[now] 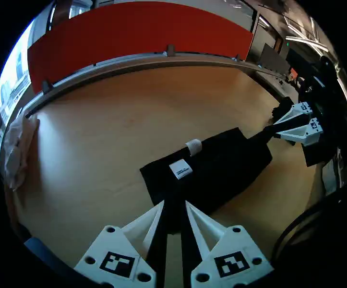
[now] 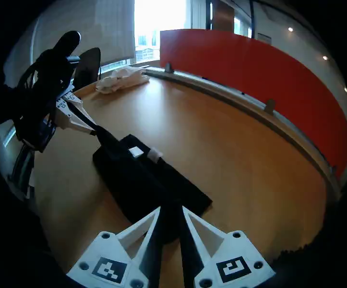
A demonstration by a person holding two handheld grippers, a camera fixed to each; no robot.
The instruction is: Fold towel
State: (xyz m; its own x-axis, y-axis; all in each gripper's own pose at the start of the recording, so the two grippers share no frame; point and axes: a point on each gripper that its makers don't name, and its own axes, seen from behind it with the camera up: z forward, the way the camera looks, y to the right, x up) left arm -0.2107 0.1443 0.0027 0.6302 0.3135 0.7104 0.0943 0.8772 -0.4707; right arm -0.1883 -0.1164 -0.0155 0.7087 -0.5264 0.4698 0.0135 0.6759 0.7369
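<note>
While the black cloth towel (image 1: 211, 163) lies stretched on the pale wooden table (image 1: 125, 120), the left gripper (image 1: 174, 206) and right gripper (image 2: 171, 209) each clamp one end; lifting both evenly should keep edges aligned.

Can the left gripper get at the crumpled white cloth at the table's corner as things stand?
Probably not: the left gripper is shut on the black towel, and the white cloth lies far off across the table. The way itself looks free.
</note>
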